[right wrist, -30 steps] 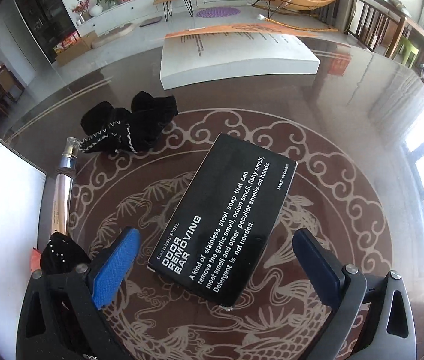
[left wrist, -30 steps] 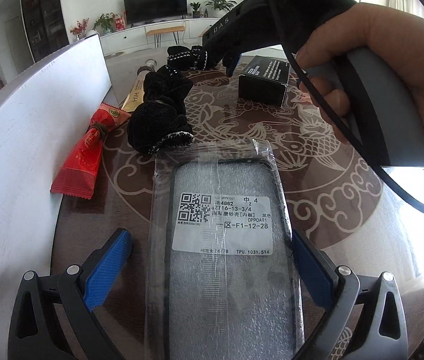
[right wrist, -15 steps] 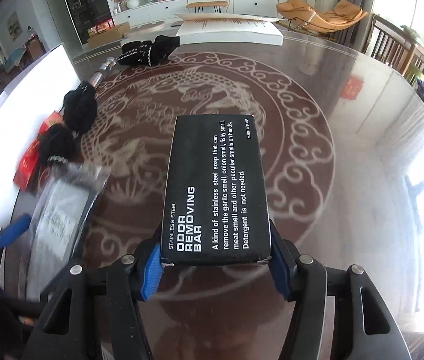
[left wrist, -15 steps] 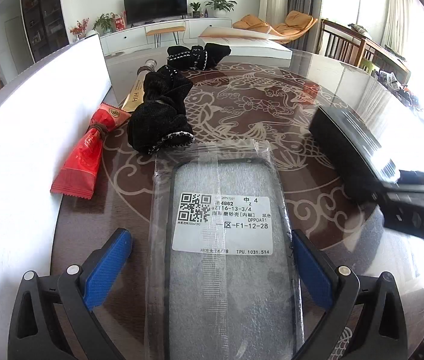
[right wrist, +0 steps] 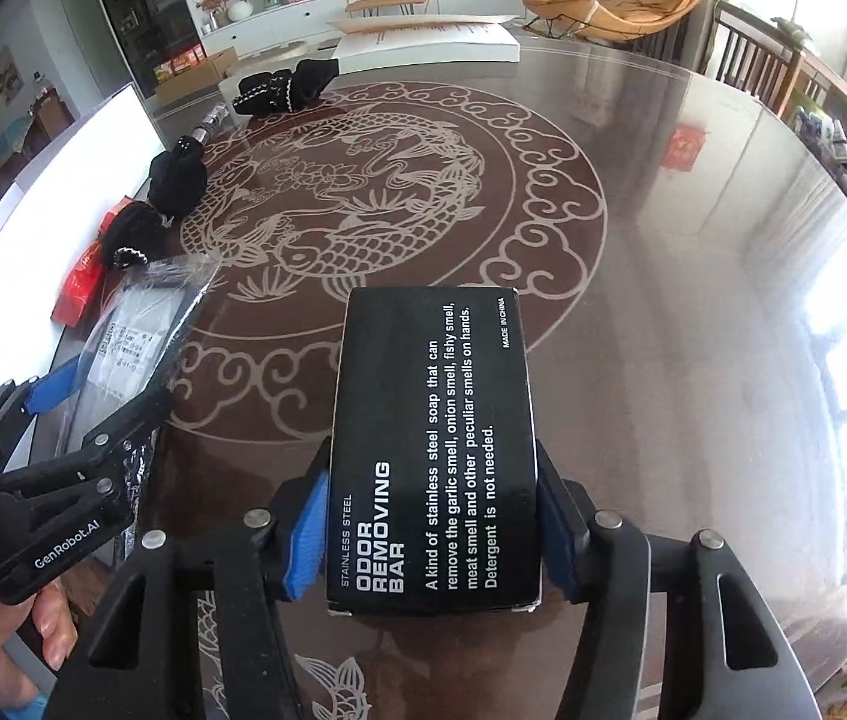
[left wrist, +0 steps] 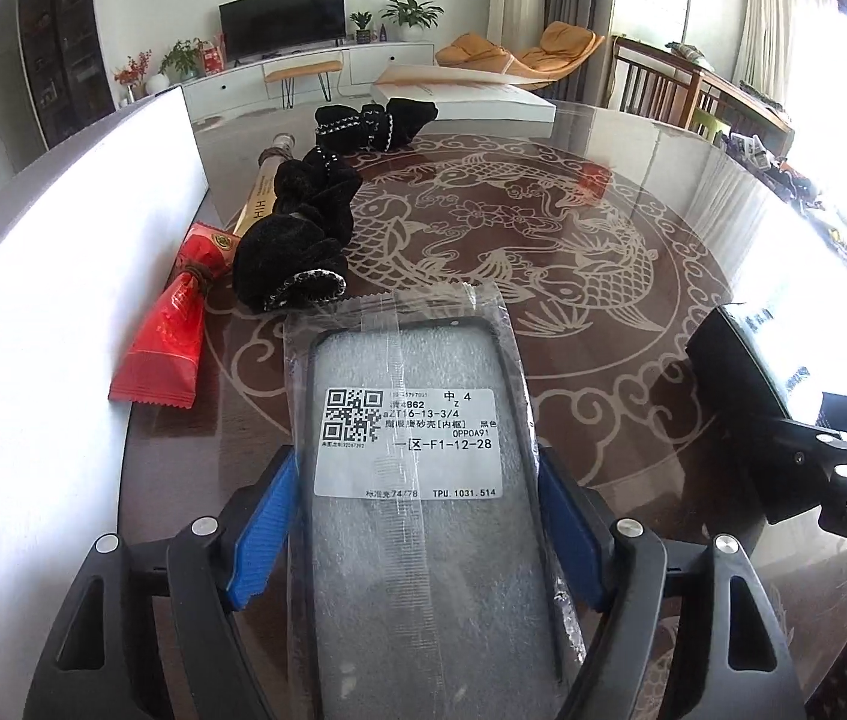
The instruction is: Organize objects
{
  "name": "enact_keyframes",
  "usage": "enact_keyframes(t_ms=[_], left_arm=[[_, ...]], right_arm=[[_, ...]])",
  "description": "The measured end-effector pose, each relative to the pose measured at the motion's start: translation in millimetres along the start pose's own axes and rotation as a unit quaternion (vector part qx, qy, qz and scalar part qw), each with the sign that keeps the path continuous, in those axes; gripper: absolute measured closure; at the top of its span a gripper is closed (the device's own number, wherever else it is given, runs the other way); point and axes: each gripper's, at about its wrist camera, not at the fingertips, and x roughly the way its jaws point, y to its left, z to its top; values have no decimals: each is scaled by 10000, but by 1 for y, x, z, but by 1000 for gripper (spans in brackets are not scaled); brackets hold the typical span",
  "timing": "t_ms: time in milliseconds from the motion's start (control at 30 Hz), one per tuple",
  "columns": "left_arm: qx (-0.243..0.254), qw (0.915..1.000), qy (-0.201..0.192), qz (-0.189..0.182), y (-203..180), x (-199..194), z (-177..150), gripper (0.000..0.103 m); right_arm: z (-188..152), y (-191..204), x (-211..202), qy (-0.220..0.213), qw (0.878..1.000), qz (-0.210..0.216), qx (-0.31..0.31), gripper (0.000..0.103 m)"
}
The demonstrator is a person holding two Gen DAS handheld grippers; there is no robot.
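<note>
1. On the round table [left wrist: 651,192], with its glass top and carp pattern, the loose things lie in a row along the left side, beside a white board [left wrist: 63,276]. From far to near in the left wrist view they are a black scrunchie [left wrist: 372,123], a gold tube [left wrist: 261,204], a second black scrunchie [left wrist: 297,246] and a red wrapper [left wrist: 168,324].

2. Nearest in that row is the bagged phone case [left wrist: 423,510]. Its long axis runs straight away from the left gripper [left wrist: 417,528], the same line as the fingers. The near part of it sits between the two blue pads [left wrist: 264,531].

3. The left jaws have just been closing. The pads now stand at the two long edges of the bag. I cannot tell if they already press it or only touch it.

4. The black soap box [right wrist: 432,456] is clamped in the right gripper [right wrist: 432,531], with both pads against its long sides. Its long axis also points away along the fingers, and its near end seems to be above the table.

5. In the right wrist view the phone case [right wrist: 129,336] lies to the left of the box, well apart. So the left hand is the nearer one for the row. My judgement is that the box must travel leftward to join it.
</note>
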Motion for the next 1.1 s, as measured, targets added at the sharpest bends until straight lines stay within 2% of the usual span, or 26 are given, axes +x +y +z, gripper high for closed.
enact_keyframes(t_ms=[133, 233, 333, 400, 467, 600, 667, 800, 833, 900, 967, 1033, 1100], left_arm=[[-159, 9989, -340, -295, 2, -39, -10, 28], [-247, 9961, -644, -542, 4, -76, -6, 28], [-597, 9901, -935, -854, 29, -121, 5, 28], [-836, 9858, -1151, -892, 57, -151, 12, 28], [-985, 9835, -1369, -651, 90, -177, 16, 28], [-1299, 9802, -1469, 269, 168, -204, 10, 27], [-1507, 9775, -1280, 739, 208, -202, 3, 27], [-1757, 9752, -484, 1254, 263, -176, -16, 26], [-1787, 9745, -269, 1330, 270, -167, -20, 25], [-1902, 9723, -20, 1359, 277, -156, -28, 25], [-2018, 9706, -90, 1310, 275, -158, -36, 25], [-2090, 9687, -324, 1302, 267, -165, -38, 23], [-2069, 9694, -592, 1186, 252, -173, -35, 19]], right_arm=[[-17, -6, -28, -201, 9995, 208, 128, 45], [-19, -1, -49, -312, 9986, 397, 152, 45], [-10, 21, -72, -472, 9963, 719, 61, 45], [-2, 47, -91, -628, 9929, 1006, -92, 45], [7, 81, -110, -760, 9868, 1403, -295, 45], [22, 169, -135, -898, 9671, 2228, -834, 44], [26, 213, -139, -865, 9566, 2541, -1133, 44], [28, 287, -122, -761, 9424, 2828, -1613, 42], [31, 301, -110, -598, 9394, 2910, -1708, 38], [31, 314, -88, -184, 9394, 3004, -1643, 36], [30, 306, -79, -162, 9407, 3067, -1438, 35], [27, 284, -80, -479, 9475, 2855, -1356, 24], [22, 252, -83, -965, 9597, 2299, -1296, 12]])
